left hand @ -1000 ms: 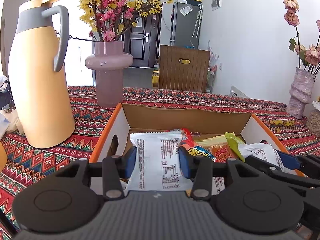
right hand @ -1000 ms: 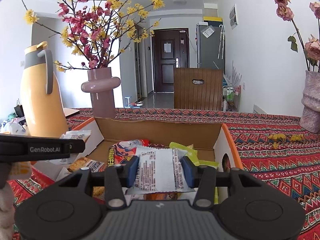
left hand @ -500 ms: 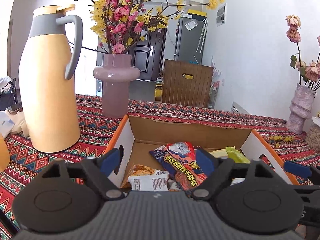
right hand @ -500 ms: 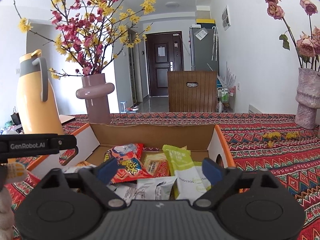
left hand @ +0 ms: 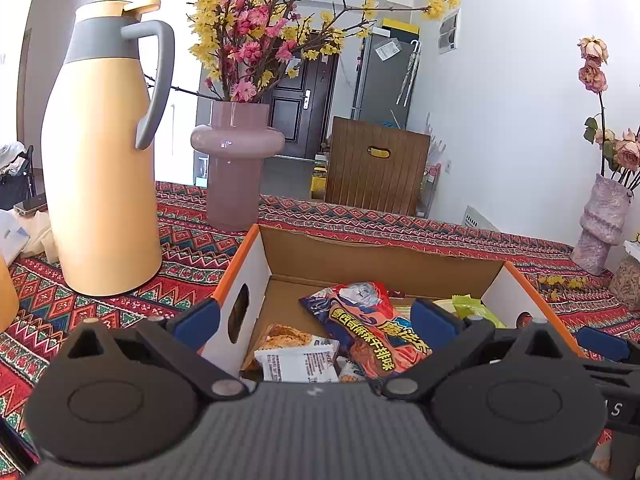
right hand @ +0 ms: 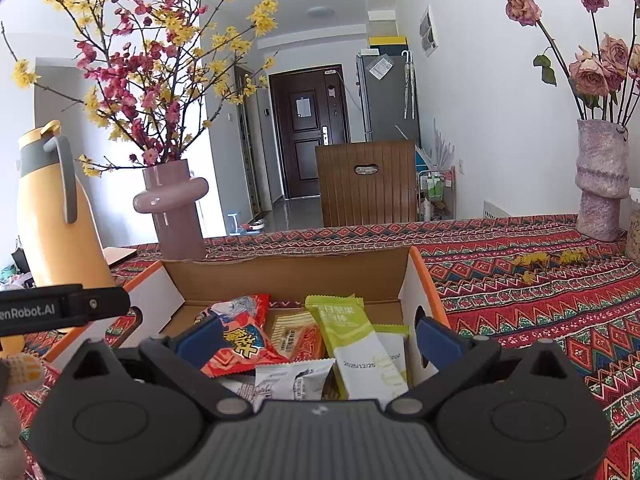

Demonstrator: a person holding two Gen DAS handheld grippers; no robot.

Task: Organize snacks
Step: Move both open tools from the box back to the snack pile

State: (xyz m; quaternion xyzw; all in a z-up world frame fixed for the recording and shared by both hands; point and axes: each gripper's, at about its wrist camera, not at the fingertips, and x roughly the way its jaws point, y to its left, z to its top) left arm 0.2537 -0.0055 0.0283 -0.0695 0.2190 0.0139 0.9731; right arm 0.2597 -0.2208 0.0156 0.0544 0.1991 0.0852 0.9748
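An open cardboard box (left hand: 384,252) with orange edges sits on the patterned tablecloth and holds several snack packets. In the left wrist view a red and blue packet (left hand: 368,332) and a white packet (left hand: 298,364) lie inside. My left gripper (left hand: 316,316) is open and empty above the box's near left part. In the right wrist view the box (right hand: 288,276) holds the red packet (right hand: 240,340), a green and white packet (right hand: 356,340) and a white packet (right hand: 292,380). My right gripper (right hand: 316,340) is open and empty above them.
A tall yellow thermos jug (left hand: 104,168) stands left of the box, a pink vase (left hand: 236,164) with flowering branches behind it. A rough pink vase (right hand: 600,184) with dried roses stands at the far right. A wooden chair back (right hand: 368,180) is beyond the table.
Both grippers opened and let go of their white packets, which now lie in the box. Both grippers have risen and drawn back a little.
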